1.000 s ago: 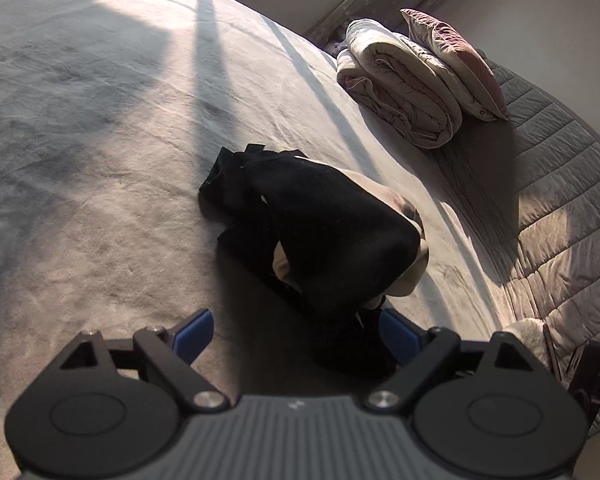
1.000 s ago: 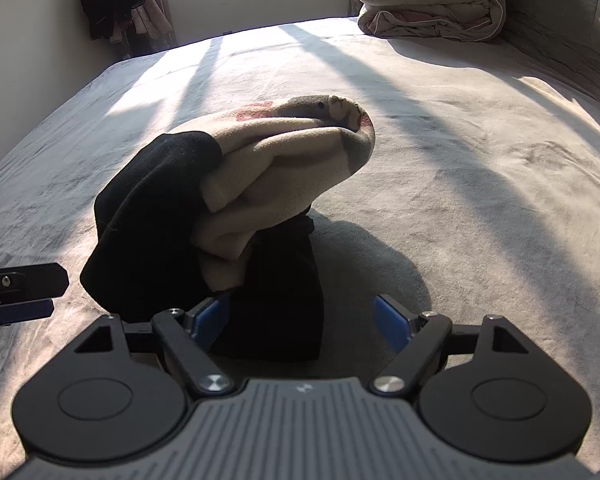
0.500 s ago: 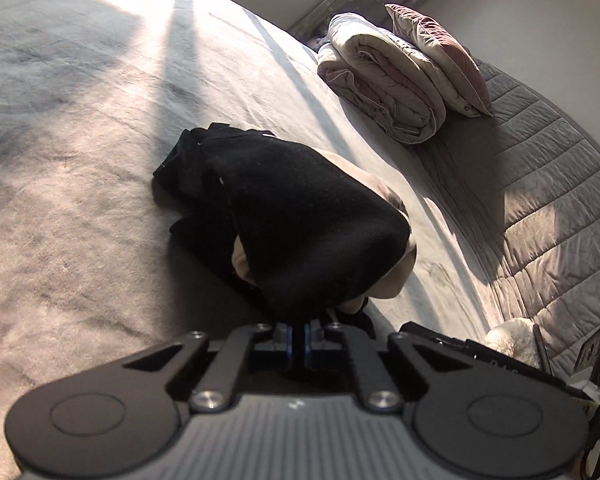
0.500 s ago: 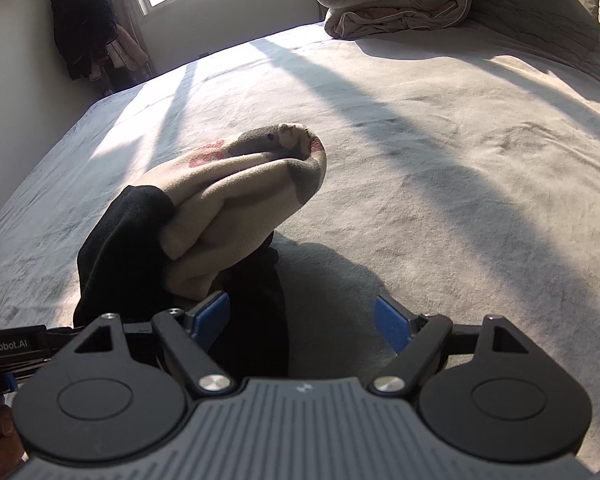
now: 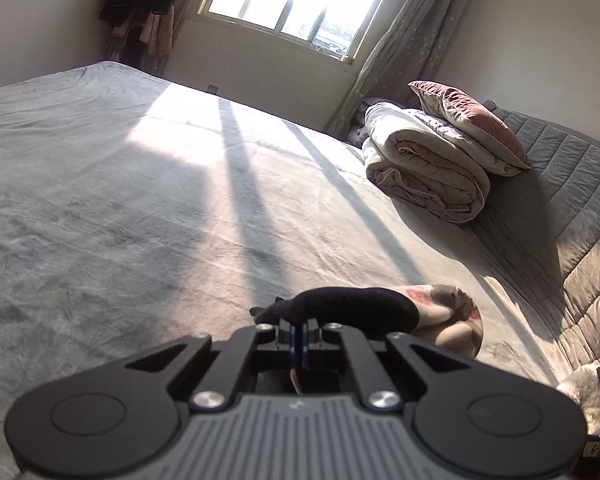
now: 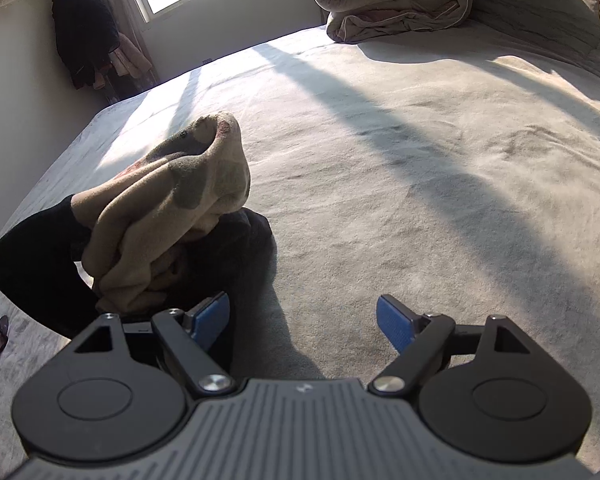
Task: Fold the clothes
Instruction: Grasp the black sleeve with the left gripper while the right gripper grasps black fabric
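**Left tongs pinch the garment, right tongs spread beside it**

Left wrist view: the left tongs [image 5: 300, 346] are pressed together on a fold of the black-and-beige garment [image 5: 352, 308], whose dark cloth arches just over the blue pads. The beige part, with a reddish patch, bulges to the right of the tongs above the bed [image 5: 140, 220]. Sunlight from the window [image 5: 296, 0] falls in bands across the grey bedspread. A rolled quilt [image 5: 424, 172] lies near the quilted headboard [image 5: 572, 208], with a dusky pink pillow [image 5: 472, 124] resting on top of it.

Right wrist view: the right tongs [image 6: 303, 320] stand spread wide, nothing between the blue pads. The garment [image 6: 172, 216] is bunched to the left of them, beige cloth heaped above black cloth, its lower part resting on the bed [image 6: 420, 160]. The left pad lies just beside the dark cloth; whether it touches cannot be told. Dark clothes [image 6: 84, 32] hang in the far corner by the window.
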The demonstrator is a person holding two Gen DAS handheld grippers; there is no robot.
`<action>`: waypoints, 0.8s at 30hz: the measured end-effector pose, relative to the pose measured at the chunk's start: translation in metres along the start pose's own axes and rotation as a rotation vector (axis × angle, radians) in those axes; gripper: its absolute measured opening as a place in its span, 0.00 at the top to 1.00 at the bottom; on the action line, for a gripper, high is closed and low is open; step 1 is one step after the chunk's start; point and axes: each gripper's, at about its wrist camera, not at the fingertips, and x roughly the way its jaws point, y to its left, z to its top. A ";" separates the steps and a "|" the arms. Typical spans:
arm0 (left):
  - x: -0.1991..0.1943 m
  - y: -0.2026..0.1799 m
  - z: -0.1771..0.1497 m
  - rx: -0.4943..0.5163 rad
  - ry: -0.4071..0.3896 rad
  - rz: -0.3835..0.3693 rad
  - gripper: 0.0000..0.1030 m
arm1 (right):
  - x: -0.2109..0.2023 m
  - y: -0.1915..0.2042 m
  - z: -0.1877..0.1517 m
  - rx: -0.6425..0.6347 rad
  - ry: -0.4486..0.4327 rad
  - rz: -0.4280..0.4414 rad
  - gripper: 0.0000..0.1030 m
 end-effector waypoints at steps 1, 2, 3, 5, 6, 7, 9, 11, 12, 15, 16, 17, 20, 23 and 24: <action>-0.003 0.002 0.002 0.004 -0.015 0.010 0.97 | 0.000 0.002 0.000 -0.003 0.000 0.007 0.18; -0.007 0.003 0.003 0.007 -0.031 0.020 0.97 | 0.000 0.003 0.001 -0.007 0.000 0.013 0.18; -0.010 0.005 0.005 0.011 -0.046 0.031 0.97 | -0.001 0.005 0.001 -0.011 0.000 0.019 0.18; -0.017 0.008 0.008 0.018 -0.077 0.051 0.97 | -0.001 0.009 0.000 -0.018 -0.002 0.031 0.16; -0.021 0.010 0.009 0.021 -0.093 0.061 0.97 | -0.001 0.011 -0.001 -0.021 -0.001 0.039 0.15; -0.024 0.011 0.011 0.025 -0.108 0.072 0.97 | 0.000 0.012 -0.002 -0.026 0.001 0.048 0.13; -0.022 0.020 0.003 0.014 -0.116 0.092 0.97 | 0.002 0.014 -0.005 -0.038 0.005 0.066 0.11; -0.007 0.032 -0.014 -0.010 -0.073 0.122 0.97 | 0.005 0.016 -0.007 -0.048 0.009 0.074 0.10; 0.000 0.037 -0.018 -0.014 -0.040 0.132 0.97 | 0.006 0.017 -0.008 -0.054 0.011 0.078 0.10; 0.010 0.057 -0.017 -0.031 -0.027 0.157 0.97 | 0.011 0.019 -0.005 -0.051 -0.003 0.076 0.10; 0.012 0.062 -0.016 -0.032 -0.039 0.169 0.97 | 0.013 0.020 -0.002 -0.052 -0.008 0.072 0.10; 0.014 0.068 -0.014 -0.031 -0.054 0.184 0.97 | 0.016 0.022 0.001 -0.054 -0.012 0.067 0.10; 0.021 0.083 -0.010 -0.063 -0.034 0.215 0.97 | 0.029 0.028 0.014 -0.043 -0.012 0.095 0.10; 0.027 0.095 -0.009 -0.095 0.004 0.211 0.97 | 0.045 0.035 0.028 -0.012 -0.009 0.131 0.10; 0.029 0.097 -0.009 -0.091 0.013 0.211 0.97 | 0.051 0.038 0.032 -0.002 -0.008 0.143 0.10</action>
